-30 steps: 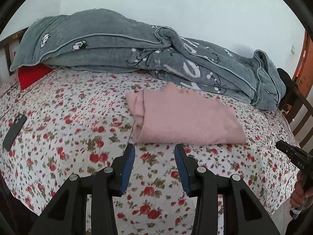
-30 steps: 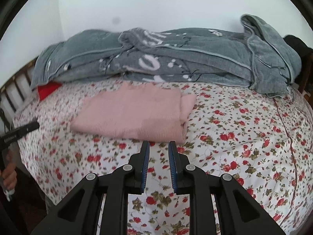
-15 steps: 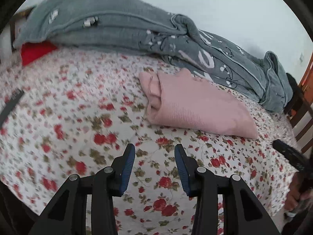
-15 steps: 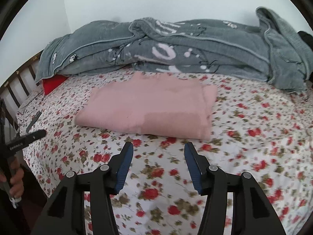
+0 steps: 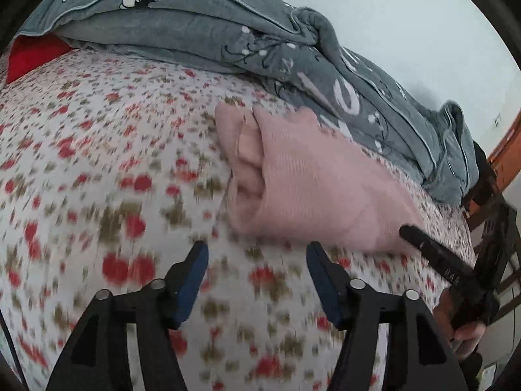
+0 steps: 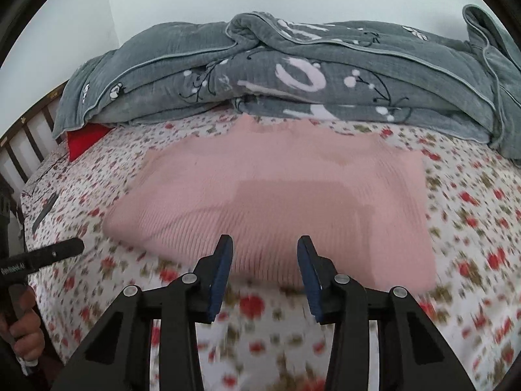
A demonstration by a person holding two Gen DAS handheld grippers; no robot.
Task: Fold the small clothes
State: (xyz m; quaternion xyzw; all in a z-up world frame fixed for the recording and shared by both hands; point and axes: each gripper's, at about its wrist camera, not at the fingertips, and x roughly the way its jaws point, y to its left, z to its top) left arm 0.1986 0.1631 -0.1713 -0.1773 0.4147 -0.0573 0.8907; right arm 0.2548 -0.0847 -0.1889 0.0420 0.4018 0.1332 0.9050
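A pink knit garment [image 5: 312, 182] lies folded into a rectangle on the floral bedsheet [image 5: 97, 163]; it also shows in the right wrist view [image 6: 276, 195]. My left gripper [image 5: 257, 251] is open and empty, just short of the garment's near left corner. My right gripper [image 6: 265, 244] is open and empty, its fingertips over the garment's near edge. The right gripper [image 5: 436, 257] shows at the right of the left wrist view, and the left gripper [image 6: 42, 257] at the left of the right wrist view.
A rumpled grey quilt [image 6: 293, 65] lies along the wall behind the garment. A red pillow [image 6: 84, 140] peeks out at its left end. A dark phone [image 6: 44, 208] lies on the sheet at the left. A wooden bed rail [image 6: 22, 150] bounds the left side.
Both grippers have moved forward and down toward the pink garment. The right gripper opened from nearly closed to wide. The left gripper opened wider.
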